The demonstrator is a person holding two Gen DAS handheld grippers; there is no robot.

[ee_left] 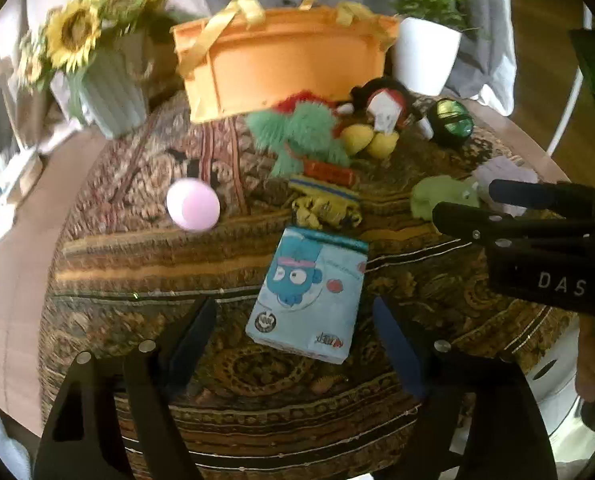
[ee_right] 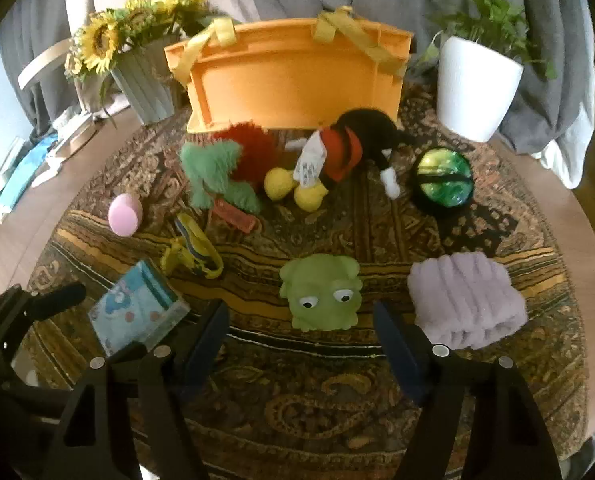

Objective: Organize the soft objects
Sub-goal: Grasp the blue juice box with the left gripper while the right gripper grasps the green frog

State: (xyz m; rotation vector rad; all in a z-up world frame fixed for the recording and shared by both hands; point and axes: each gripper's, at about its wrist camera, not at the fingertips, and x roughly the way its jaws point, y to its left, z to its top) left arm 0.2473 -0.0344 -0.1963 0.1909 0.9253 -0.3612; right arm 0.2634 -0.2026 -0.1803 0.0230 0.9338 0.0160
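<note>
Between our two pairs of tongs lies a patterned cloth (ee_right: 337, 400) over a round table (ee_right: 589, 240), and neither pair grips anything. Our left gripper (ee_left: 293, 336) has its fingers spread wide above the cloth, with a light blue cartoon-printed pack (ee_left: 309, 292) lying flat between and just ahead of the tips, touching neither finger. Our right gripper (ee_right: 301, 332) is likewise spread wide and empty; a green frog toy (ee_right: 321, 294) sits in the gap ahead of its tips, and we cannot tell whether either finger touches it. Just beside the right finger rests a folded lilac towel (ee_right: 467, 300).

Farther out from the left gripper we see a yellow and blue strap bundle (ee_left: 325, 202) just beyond the pack, a pink egg-shaped ball (ee_left: 193, 204) off to the left, and a small red block (ee_left: 329, 170) nearer the middle. Beyond those lie a fuzzy green plush (ee_right: 217, 172) against a red fuzzy plush (ee_right: 253, 148), and a black plush with red clothing, yellow feet and a paper tag (ee_right: 353, 148). A black and green ball (ee_right: 443, 180) sits to the right.

At the far edge stands an orange bin (ee_right: 293, 76) with yellow ribbon handles, flanked by a pot of sunflowers (ee_right: 145, 80) on the left and a white planter (ee_right: 473, 88) with greenery on the right.
</note>
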